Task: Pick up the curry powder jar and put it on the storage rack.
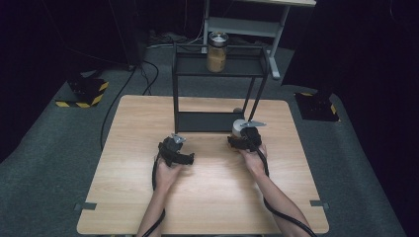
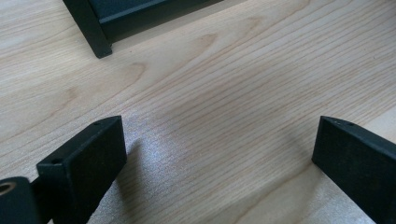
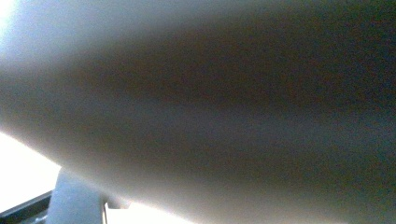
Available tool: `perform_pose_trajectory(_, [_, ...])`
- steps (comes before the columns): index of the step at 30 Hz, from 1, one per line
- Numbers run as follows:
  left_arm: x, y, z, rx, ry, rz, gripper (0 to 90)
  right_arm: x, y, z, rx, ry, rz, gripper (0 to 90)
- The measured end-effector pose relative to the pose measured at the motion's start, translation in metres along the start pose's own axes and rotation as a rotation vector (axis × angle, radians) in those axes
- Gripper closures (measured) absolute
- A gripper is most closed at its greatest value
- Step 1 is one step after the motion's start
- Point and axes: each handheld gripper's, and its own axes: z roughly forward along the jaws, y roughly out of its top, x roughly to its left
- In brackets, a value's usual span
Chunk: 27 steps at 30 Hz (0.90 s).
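Resting on the wooden table (image 1: 207,197), a pale, rounded container (image 1: 239,127) sat right against the nose of the right gripper (image 1: 242,139), just in front of the black shelf frame's (image 1: 217,74) lower shelf. In the right gripper view a blurred grey curved surface (image 3: 224,107) pressed close to the lens, so its jaws were hidden; whether they were closed on the container or merely beside it could not be told. The grey plate on top of that gripper pointed toward the frame's right legs.

Left of it, apart across bare wood, the left gripper (image 1: 174,149) lay low over the table in the person's left hand (image 1: 168,173). Its 2 black jaws stood wide apart in the left gripper view, with plain wood grain between them and nothing held. Ahead of those jaws and to their left stood 1 black leg (image 2: 88,28) of the frame.

Beyond both grippers, on the frame's upper shelf, stood a glass jar (image 1: 217,52) with tan contents and a metal lid. Cables trailed back from each gripper along the forearms.
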Motion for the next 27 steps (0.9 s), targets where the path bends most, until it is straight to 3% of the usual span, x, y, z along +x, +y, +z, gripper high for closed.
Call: perform_pose_trajectory(27, [0.0,0.0,0.0,0.0,0.0,0.0,2.8,0.0042,-0.0045,-0.0032,-0.033,-0.013,-0.026,29.6])
